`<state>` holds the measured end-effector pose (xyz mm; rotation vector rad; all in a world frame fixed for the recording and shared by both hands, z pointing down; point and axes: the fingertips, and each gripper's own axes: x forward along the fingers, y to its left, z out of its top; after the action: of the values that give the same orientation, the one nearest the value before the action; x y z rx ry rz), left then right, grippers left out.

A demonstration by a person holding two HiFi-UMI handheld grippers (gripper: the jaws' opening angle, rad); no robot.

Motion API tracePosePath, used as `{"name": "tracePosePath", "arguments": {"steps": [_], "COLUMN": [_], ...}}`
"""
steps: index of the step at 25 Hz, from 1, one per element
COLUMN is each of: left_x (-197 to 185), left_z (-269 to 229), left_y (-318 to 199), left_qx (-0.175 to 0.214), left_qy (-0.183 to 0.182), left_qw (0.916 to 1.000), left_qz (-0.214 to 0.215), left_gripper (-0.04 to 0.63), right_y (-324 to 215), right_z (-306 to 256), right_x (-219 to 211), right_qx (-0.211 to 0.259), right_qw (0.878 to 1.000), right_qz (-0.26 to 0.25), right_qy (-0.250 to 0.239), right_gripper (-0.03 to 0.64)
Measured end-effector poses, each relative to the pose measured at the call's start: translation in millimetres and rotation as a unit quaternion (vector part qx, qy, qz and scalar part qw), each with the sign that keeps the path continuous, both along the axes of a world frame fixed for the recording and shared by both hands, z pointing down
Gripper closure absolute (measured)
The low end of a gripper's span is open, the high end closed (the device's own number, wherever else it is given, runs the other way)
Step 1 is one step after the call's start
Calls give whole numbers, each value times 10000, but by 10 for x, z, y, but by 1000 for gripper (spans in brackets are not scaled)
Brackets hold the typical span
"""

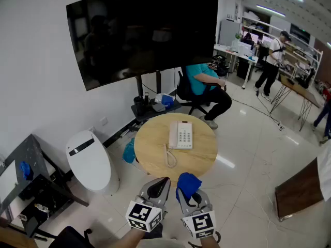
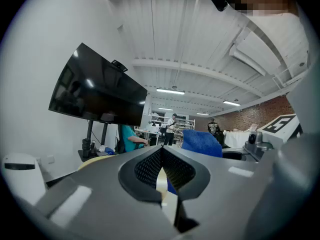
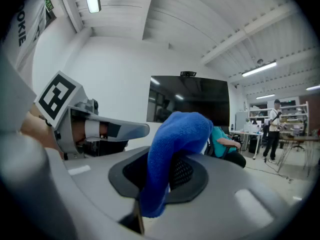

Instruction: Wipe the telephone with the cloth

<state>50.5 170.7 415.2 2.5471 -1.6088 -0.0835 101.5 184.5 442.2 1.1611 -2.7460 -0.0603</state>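
Right claw [image 3: 166, 176]: clenched on the blue cloth [image 3: 177, 134], which bulges up above its jaws. Left claw [image 2: 161, 170]: just beside it, jaws pressed together, nothing between them.

White corded telephone [image 1: 181, 135]: ahead of both claws and well apart from them, lying on the round wooden table [image 1: 150, 154].

Progress, as I judge it: cloth is in hand but has not touched the telephone; all wiping remains.

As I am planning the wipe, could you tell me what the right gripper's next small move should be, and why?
Probably carry the right gripper forward over the round table and down towards the white telephone. Its jaws are clamped on the blue cloth, but it hangs by the table's near edge, well apart from the telephone at the middle.
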Motion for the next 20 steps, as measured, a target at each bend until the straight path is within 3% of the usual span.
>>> {"name": "tracePosePath", "arguments": {"steps": [11,20], "left_x": [-135,-256], "left_z": [252,487], "left_y": [-590,-1395], "left_qx": [-214,-484], "left_qy": [134,169], "left_qw": [9997,9985], "left_qz": [27,209], "left_gripper": [595,595], "right_y": [-568,-1311], "right_z": [107,286], "right_x": [-99,-257], "right_qx": [-44,-267], "right_qw": [9999,9993], "right_qz": [31,117], "right_qy": [143,234], "right_gripper": [556,557]}}
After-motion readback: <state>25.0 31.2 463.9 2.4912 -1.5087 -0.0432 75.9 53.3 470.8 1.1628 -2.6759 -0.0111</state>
